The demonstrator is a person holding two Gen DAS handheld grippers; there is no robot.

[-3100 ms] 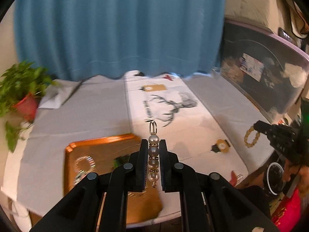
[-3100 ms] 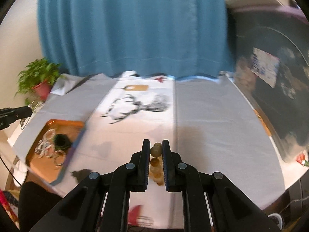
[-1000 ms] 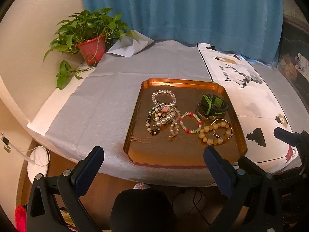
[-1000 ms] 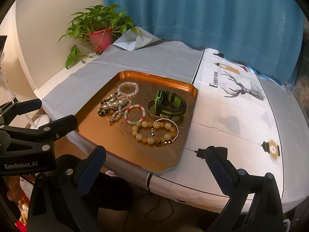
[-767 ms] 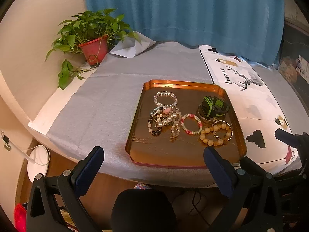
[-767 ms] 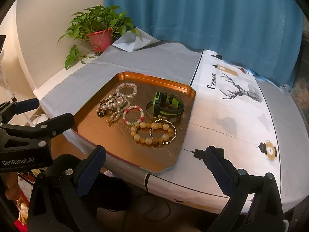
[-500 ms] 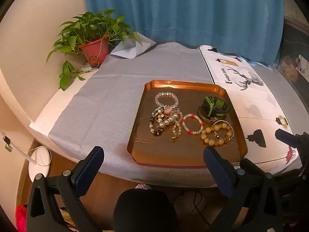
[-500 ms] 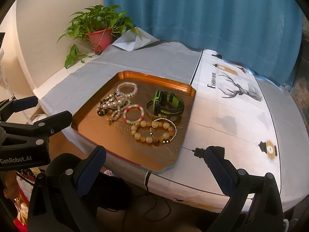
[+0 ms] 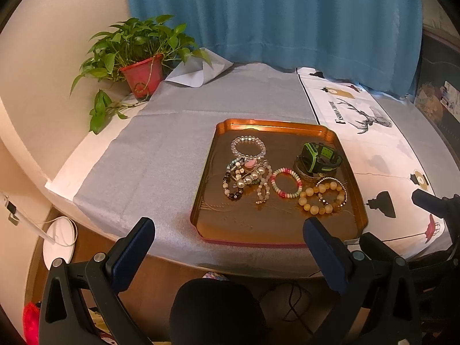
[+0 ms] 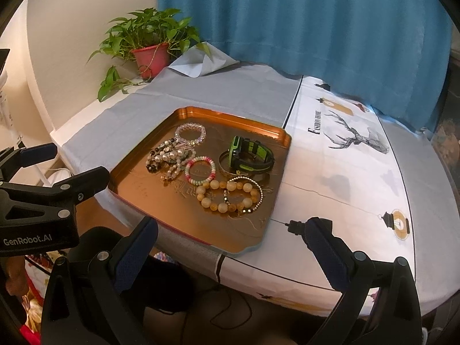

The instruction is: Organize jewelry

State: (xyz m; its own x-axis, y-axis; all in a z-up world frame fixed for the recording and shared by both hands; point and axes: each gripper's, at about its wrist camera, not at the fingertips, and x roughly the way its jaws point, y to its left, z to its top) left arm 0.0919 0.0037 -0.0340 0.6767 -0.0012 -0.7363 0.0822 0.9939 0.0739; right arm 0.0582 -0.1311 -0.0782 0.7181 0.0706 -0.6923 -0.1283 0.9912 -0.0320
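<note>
Reading "GenRobot.AI" in white letters on the black body of the left gripper (image 10: 43,172), as the right wrist view shows it, is easy; the white printed table runner (image 10: 339,172) ahead and to the right of the right gripper (image 10: 230,241) carries the black words "Fashion Home" beside a drawn stag.

Both hand-held grippers hang off the near edge of the table with their jaws spread wide and nothing between the blue-padded fingers. The left gripper (image 9: 228,237) touches nothing, and the same holds for the right one, whose right finger (image 10: 325,247) overlaps the runner's edge in the view; whether it touches the cloth cannot be told.

Straight ahead of the left gripper, and ahead and slightly left of the right one, lies the copper-coloured rectangular metal tray (image 9: 207,201) on a grey tablecloth (image 9: 161,149). The jewelry sits in it: a clear crystal bead bracelet (image 9: 247,147) at the far side, a tangle of pearl and dark bead bracelets (image 9: 244,179) nearer, a pink and white disc-bead bracelet (image 9: 286,183) beside them, a bracelet of large amber beads (image 9: 320,195) touching a thin gold bead bracelet (image 9: 340,192), and a black and green watch (image 9: 320,158) resting on a gold bangle (image 9: 302,171).

Far ahead to the left stands a green trailing plant in a red pot (image 9: 142,76), before a blue curtain (image 9: 273,17).
</note>
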